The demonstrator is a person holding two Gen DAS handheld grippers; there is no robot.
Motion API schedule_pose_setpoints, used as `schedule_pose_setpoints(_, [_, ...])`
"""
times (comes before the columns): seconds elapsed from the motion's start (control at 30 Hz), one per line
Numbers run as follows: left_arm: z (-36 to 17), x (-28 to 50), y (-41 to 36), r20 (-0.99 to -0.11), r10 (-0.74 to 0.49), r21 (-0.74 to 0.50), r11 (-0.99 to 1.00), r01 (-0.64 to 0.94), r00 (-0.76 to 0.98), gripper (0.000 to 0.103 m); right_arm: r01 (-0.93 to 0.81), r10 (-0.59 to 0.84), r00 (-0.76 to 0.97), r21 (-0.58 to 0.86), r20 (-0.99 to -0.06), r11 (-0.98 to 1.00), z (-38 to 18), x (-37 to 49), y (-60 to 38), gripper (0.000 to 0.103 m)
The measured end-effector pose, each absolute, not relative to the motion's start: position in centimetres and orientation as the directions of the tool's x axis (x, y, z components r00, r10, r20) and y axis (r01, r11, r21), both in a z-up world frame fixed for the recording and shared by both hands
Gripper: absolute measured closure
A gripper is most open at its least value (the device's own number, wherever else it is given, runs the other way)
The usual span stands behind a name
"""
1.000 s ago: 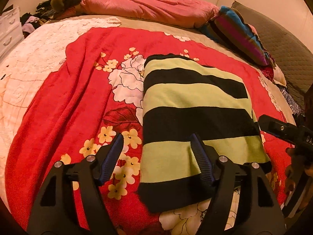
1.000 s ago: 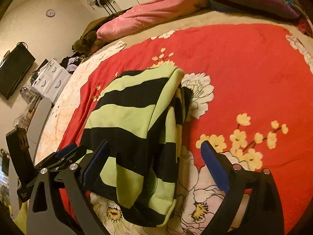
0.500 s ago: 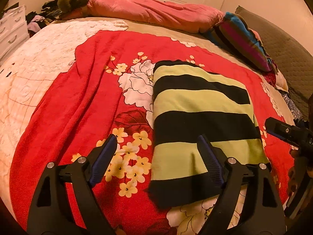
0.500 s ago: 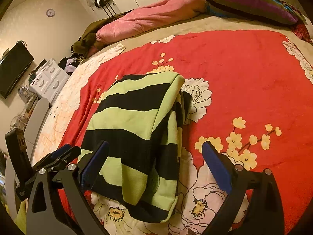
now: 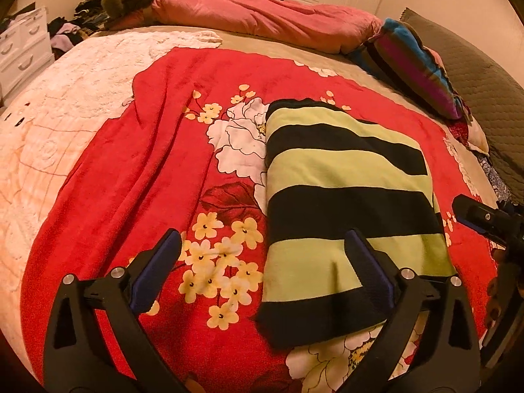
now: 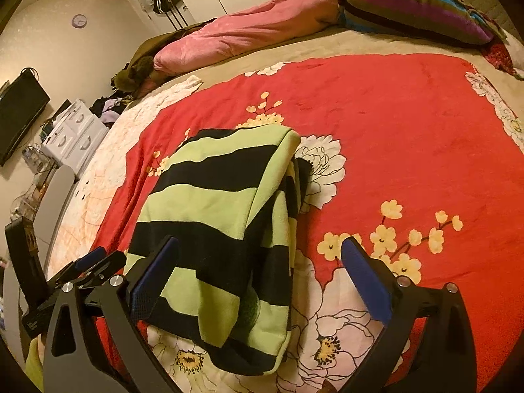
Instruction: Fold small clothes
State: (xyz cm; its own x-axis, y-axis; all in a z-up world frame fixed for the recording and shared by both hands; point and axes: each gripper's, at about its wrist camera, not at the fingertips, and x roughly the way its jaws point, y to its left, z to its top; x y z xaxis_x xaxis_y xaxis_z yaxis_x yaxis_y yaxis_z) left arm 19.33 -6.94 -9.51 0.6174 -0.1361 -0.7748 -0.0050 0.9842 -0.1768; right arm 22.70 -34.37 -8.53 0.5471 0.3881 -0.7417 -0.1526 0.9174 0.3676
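Far left: white drawer unit (image 6: 73, 134) with a heap of clothes (image 6: 109, 106) next to it, dark TV (image 6: 18, 116) and a round clock (image 6: 79, 20) on the wall. Cream quilt (image 5: 65, 104) covers the bed's left side, red floral blanket (image 5: 137, 170) lies over the middle. Pink duvet (image 5: 262, 19) is bunched along the far edge; striped pillow (image 5: 412, 65) and a grey quilted panel (image 5: 484, 75) sit far right.

Green-and-black striped garment (image 5: 340, 196) lies folded into a rectangle on the red blanket, right of centre, near edge. Its right side shows stacked layers in the right wrist view; the inside is hidden.

Left gripper (image 5: 262, 268): jaws opening, wide, holding nothing; right finger is over the garment's near corner, contact unclear. Right gripper (image 6: 258, 278): jaws wide apart and empty, garment's near end lying between the fingers. Gripper bodies cut off by the frame.
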Motion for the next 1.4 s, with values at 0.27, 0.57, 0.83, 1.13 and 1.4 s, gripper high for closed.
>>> schedule_pose_setpoints(0.27, [-9.0, 19.2, -6.7, -0.765, -0.131, -0.178, 0.984, -0.011, 0.63, 0.01, -0.155, 0.362, 0.579, 0.337, -0.731, 0.929, -7.8, 22.4, -34.3, 0.004])
schedule_pose_setpoints(0.57, [-7.7, 18.4, -6.3, -0.747, -0.117, -0.167, 0.986, -0.014, 0.654, 0.01, -0.172, 0.344, 0.613, 0.305, -0.711, 0.937, -6.0, 21.8, -33.9, 0.004])
schedule_pose_setpoints(0.83, [-5.7, 16.7, -5.9, -0.712, -0.103, -0.153, 0.988, -0.01, 0.694, 0.01, -0.204, 0.315, 0.674, 0.242, -0.668, 0.949, -3.6, 19.8, -33.5, 0.004])
schedule_pose_setpoints(1.13, [-3.1, 14.1, -5.6, -0.664, -0.068, -0.124, 0.992, -0.019, 0.745, 0.009, -0.218, 0.284, 0.745, 0.183, -0.604, 0.959, -0.6, 16.5, -33.4, 0.004])
schedule_pose_setpoints(1.4, [-0.4, 10.8, -5.4, -0.618, -0.06, -0.111, 0.994, -0.011, 0.784, 0.009, -0.231, 0.285, 0.789, 0.167, -0.545, 0.959, 2.4, 12.9, -33.7, 0.004])
